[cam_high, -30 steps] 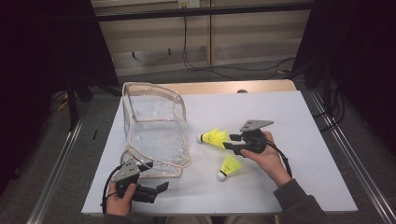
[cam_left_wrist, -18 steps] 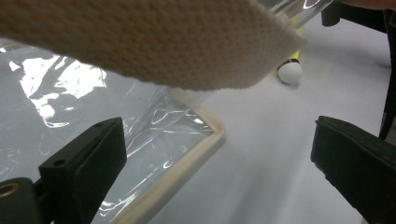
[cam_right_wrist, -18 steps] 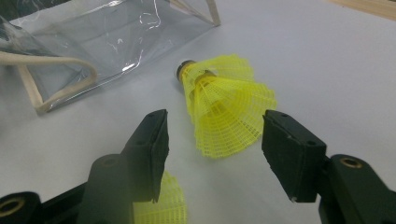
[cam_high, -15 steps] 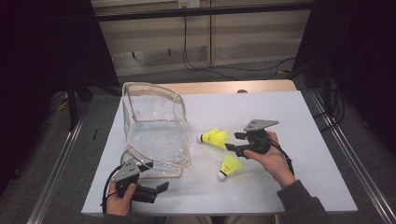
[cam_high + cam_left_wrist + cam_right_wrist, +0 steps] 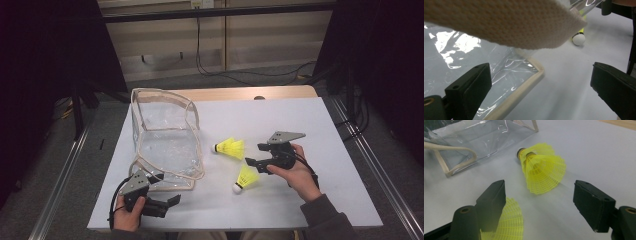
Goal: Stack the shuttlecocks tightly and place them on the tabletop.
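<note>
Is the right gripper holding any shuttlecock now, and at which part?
No. The right gripper has just been opening; both shuttlecocks lie free on the table.

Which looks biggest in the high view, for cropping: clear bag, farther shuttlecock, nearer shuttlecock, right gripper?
1. clear bag
2. right gripper
3. farther shuttlecock and nearer shuttlecock: these look alike, so I won't rank them.

I'm working in a lab-like test space: a white-covered table (image 5: 320, 125) between metal rails (image 5: 60, 190), cables (image 5: 220, 70) trailing across the floor beyond its far edge, darkness around.
</note>
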The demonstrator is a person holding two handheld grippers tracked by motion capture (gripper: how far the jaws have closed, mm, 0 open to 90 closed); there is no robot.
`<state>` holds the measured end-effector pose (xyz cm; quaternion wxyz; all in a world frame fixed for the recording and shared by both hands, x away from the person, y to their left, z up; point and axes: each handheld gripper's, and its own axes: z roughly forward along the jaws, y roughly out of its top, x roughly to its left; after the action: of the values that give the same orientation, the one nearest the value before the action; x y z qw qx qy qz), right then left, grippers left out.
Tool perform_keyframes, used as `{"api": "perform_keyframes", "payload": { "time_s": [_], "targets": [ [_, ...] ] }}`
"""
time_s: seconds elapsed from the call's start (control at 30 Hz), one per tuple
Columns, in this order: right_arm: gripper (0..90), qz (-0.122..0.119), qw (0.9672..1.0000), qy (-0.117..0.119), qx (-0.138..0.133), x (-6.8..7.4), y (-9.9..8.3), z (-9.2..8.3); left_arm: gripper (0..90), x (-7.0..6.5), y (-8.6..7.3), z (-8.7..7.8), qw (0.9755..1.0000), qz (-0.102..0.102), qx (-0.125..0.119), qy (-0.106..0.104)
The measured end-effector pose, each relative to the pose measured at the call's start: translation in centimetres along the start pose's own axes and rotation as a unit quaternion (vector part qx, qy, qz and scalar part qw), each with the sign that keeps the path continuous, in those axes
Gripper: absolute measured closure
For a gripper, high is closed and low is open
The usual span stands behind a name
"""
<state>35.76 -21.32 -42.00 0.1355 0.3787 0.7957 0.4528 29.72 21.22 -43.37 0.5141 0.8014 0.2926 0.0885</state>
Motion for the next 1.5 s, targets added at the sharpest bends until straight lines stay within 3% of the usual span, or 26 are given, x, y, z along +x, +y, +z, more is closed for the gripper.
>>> {"api": "perform_keyframes", "payload": {
  "time_s": [0.13, 0.23, 0.37, 0.47, 0.6, 0.83, 1.5],
  "targets": [
    [40.6, 0.004, 1.0, -0.002, -0.006, -0.2, -0.3, -0.6, 3.2, 0.0, 0.0, 0.0, 1.0, 0.0, 0.001, 0.0],
    [58.0, -0.007, 1.0, 0.0, 0.001, -0.2, -0.6, -0.8, 3.2, 0.0, 0.0, 0.0, 1.0, -0.001, -0.001, 0.0],
    [80.8, -0.017, 0.9996, 0.02, 0.007, 0.1, -0.9, -1.0, 3.2, 0.0, 0.0, 0.0, 1.0, -0.001, -0.002, 0.0],
    [88.8, -0.021, 0.999, 0.037, 0.012, 0.3, -1.2, -0.8, 3.2, 0.0, 0.0, 0.0, 1.0, -0.001, -0.001, 0.0],
    [90.0, -0.034, 0.9985, 0.039, 0.018, 0.6, -1.4, -0.7, 3.2, 0.0, 0.0, 0.0, 1.0, -0.002, -0.002, 0.0],
    [90.0, -0.036, 0.9975, 0.057, 0.021, 0.9, -1.8, -0.9, 3.2, 0.0, 0.0, 0.0, 1.0, -0.002, -0.002, 0.0],
    [90.0, -0.044, 0.996, 0.077, 0.014, 2.0, -2.3, -1.9, 3.2, -0.1, 0.1, -0.1, 1.0, 0.0, -0.002, 0.001]
  ]
}}
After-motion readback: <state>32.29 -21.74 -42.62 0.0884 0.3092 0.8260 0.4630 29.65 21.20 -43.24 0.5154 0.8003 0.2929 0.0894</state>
